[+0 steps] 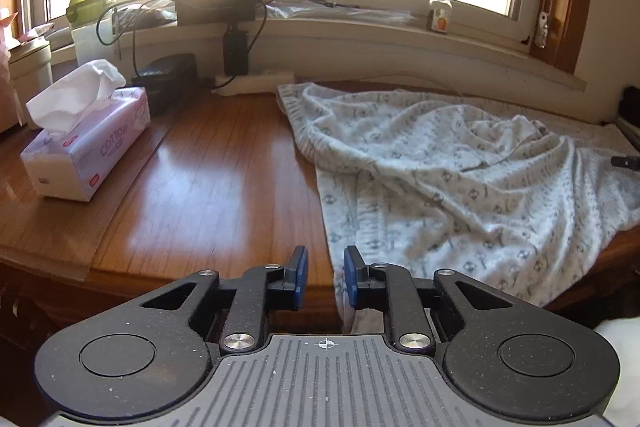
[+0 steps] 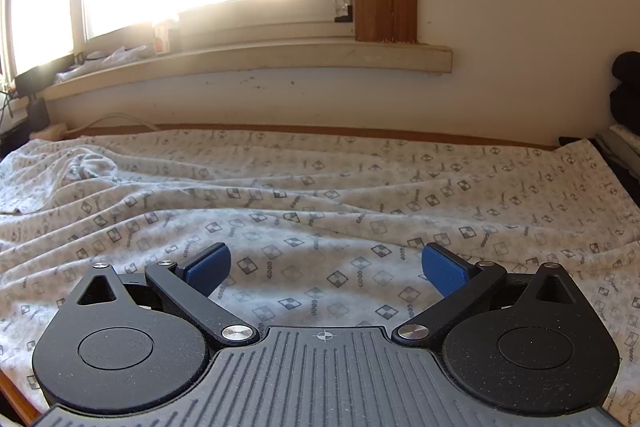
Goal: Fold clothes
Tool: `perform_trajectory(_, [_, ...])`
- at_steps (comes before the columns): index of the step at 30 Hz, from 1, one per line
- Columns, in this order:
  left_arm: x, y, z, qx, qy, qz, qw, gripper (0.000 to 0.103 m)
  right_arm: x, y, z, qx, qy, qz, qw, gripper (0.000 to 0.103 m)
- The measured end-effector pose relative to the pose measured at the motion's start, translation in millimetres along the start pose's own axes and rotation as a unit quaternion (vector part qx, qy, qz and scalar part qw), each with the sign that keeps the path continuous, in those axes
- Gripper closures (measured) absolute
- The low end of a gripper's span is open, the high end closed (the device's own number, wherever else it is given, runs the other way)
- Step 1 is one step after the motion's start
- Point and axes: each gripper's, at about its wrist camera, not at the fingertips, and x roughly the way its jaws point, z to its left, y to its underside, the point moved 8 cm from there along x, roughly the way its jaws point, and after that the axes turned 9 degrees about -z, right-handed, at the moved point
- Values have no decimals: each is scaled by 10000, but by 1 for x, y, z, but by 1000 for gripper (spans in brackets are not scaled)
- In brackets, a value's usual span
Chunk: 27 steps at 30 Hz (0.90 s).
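A pale grey patterned garment (image 1: 460,179) lies crumpled on the right part of a brown wooden table (image 1: 208,179), one end hanging over the front edge. My left gripper (image 1: 325,277) is at that front edge, jaws a narrow gap apart and empty; the hanging cloth edge is just behind its right finger (image 1: 352,279). In the right wrist view the same garment (image 2: 320,195) spreads wrinkled across the table. My right gripper (image 2: 326,267) hovers just above it, wide open and empty.
A tissue box (image 1: 86,147) stands at the table's left. A power strip (image 1: 256,83), black boxes (image 1: 168,79) and cables sit at the back. A bottle (image 1: 86,23) and a small jar (image 1: 440,13) stand on the window sill. Dark objects (image 2: 626,91) sit at far right.
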Motion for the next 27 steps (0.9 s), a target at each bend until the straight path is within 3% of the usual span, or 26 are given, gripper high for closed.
perform_trajectory(5, [38, -16, -22, 107, 211, -37, 9997, 67, -1, 0, -1, 4, 13, -22, 10000, 1])
perform_trajectory(11, [89, -13, -41, 410, 230, 246, 9986, 66, -1, 0, 0, -46, 27, -27, 10000, 1])
perform_trajectory(14, [94, -11, -41, 388, 259, 190, 9987, 67, -2, 0, 1, -84, 38, -49, 9999, 1])
perform_trajectory(16, [95, -11, -38, 271, 256, 111, 9992, 76, -2, 0, 1, -99, 36, -54, 9999, 1])
perform_trajectory(18, [94, -11, -37, 262, 272, -6, 9993, 98, -1, 0, 1, -99, 24, -43, 9999, 1])
perform_trajectory(22, [78, -18, -32, 340, -34, -465, 9983, 99, -2, 0, 1, -85, 40, -56, 9999, 1])
perform_trajectory(25, [50, -29, -13, -133, -107, -789, 9967, 99, -2, 0, 1, -103, 54, -71, 9999, 1])
perform_trajectory(27, [46, -23, -5, -234, 26, -531, 9983, 95, -2, 0, 1, -115, 43, -58, 9999, 1])
